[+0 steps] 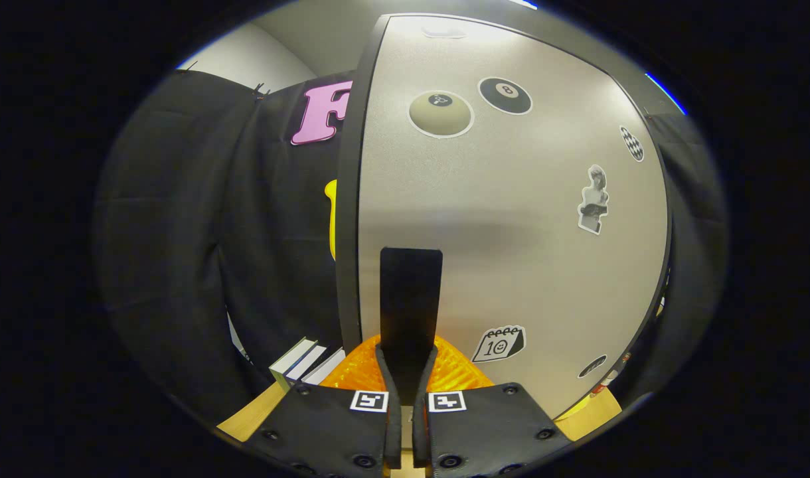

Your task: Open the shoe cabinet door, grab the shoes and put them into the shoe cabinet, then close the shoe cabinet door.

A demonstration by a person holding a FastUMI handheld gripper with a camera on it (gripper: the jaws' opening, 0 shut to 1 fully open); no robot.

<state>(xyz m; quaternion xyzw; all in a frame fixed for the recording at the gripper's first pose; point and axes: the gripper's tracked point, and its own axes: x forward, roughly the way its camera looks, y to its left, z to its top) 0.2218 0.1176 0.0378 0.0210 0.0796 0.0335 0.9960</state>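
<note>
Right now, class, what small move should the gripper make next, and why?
Probably a gentle pull back on the handle to swing the cabinet door outward. The gripper's jaws are closed on the handle's lower end, one on each side, so the grasp looks set. I cannot tell whether the door is ajar.
</note>
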